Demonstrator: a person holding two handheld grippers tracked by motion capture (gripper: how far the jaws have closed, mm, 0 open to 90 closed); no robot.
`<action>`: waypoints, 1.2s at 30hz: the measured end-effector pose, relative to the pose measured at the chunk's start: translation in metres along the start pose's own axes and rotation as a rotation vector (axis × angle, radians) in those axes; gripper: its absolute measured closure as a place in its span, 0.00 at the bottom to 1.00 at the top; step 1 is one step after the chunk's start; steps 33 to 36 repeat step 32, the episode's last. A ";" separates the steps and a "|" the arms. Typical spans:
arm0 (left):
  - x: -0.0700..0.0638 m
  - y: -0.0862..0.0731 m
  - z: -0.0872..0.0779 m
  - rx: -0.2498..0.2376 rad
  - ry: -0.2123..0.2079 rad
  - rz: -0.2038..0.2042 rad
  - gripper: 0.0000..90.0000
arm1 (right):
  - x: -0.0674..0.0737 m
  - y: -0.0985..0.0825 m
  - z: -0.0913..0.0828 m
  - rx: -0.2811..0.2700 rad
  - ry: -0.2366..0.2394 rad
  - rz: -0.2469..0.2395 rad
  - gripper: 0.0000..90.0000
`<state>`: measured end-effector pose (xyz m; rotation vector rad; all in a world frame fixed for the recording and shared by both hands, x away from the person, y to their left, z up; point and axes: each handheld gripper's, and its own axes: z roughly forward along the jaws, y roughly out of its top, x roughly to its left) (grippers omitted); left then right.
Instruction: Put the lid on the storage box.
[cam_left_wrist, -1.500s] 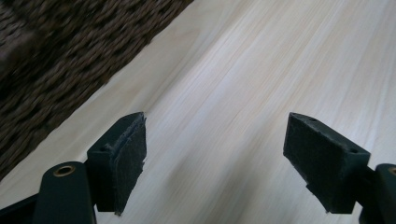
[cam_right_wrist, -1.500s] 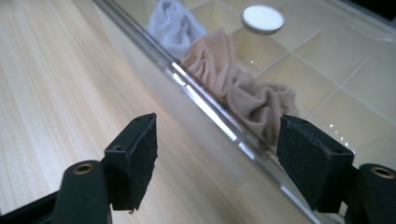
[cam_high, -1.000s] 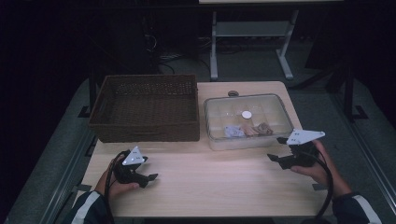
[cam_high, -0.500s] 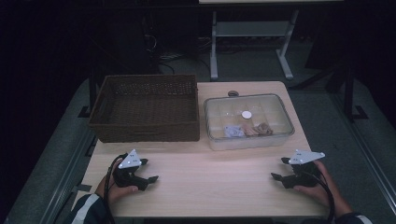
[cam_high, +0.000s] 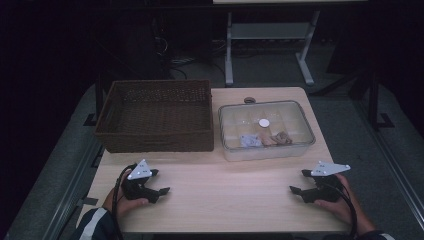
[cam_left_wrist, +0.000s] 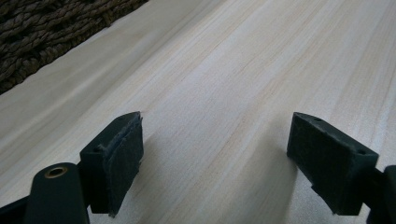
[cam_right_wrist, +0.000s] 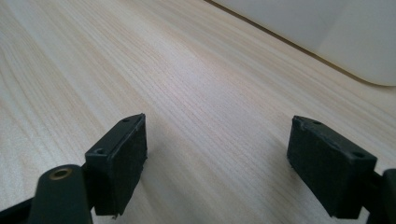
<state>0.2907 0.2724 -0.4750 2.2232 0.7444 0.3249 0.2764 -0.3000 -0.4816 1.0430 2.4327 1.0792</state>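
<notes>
Two containers sit side by side at the far half of a pale wooden table. On the left is a dark brown woven basket, rectangular and deep; its inside looks empty, though the dim light hides the bottom corners. Just to its right, nearly touching, is a clear plastic box with a lid on. Through the lid, a small round white disc shows near the middle, and beside it toward the near wall lie a pale beige object, a brownish lump and a small white scrap; what they are is too small to tell. A small dark round thing rests on the table just behind the box.

Nearer the person, the left gripper rests low over the table's near left part, held in a hand with a striped sleeve, its jaws spread wide with nothing between them. The right gripper lies near the right edge, jaws likewise apart and empty. Bare wood lies between each gripper and the containers.

Beyond the table, a metal frame stands on a dark floor.
</notes>
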 end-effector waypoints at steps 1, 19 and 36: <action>0.000 0.000 0.000 0.001 0.000 0.000 0.20 | 0.000 0.000 0.000 0.000 0.000 0.000 0.21; 0.001 0.000 0.000 0.001 0.009 -0.006 0.20 | 0.004 0.002 0.002 0.000 -0.032 0.037 0.20; 0.002 0.002 0.002 0.002 0.024 -0.020 0.17 | 0.004 0.002 0.002 0.000 -0.030 0.035 0.19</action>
